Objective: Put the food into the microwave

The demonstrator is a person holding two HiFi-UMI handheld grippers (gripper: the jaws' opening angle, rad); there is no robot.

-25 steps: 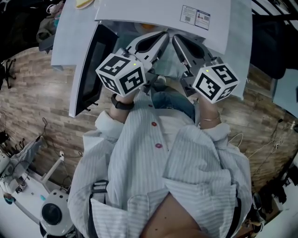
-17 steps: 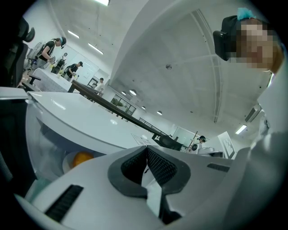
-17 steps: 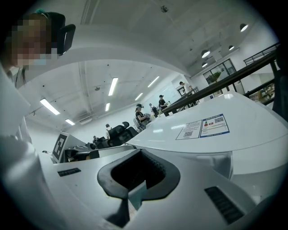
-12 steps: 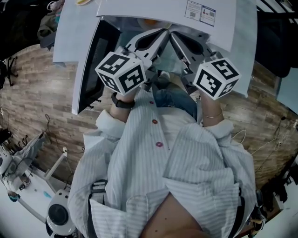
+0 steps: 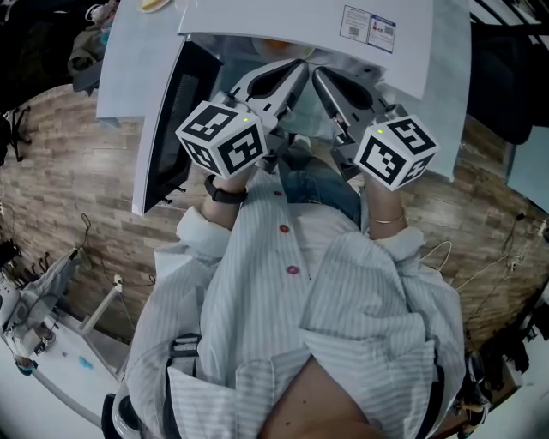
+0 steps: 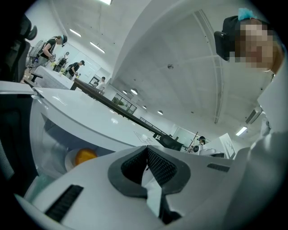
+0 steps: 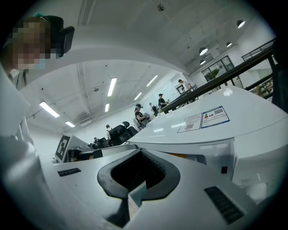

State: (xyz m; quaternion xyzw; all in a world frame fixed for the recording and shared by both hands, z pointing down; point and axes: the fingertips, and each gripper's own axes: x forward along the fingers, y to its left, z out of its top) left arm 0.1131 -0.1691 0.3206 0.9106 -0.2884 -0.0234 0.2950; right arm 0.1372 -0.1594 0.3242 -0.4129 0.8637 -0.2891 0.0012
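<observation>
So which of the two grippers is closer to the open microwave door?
Left. The left gripper sits just right of the microwave door; the right gripper is farther right, beyond the left one.

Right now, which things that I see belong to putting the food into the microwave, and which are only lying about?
Belong to the job: microwave, its open door, plate with orange food inside it, left tongs and right tongs, both shut and empty.

Lying about: sticker on the microwave top, yellow item cut off at the picture's edge, white equipment on the floor.
</observation>
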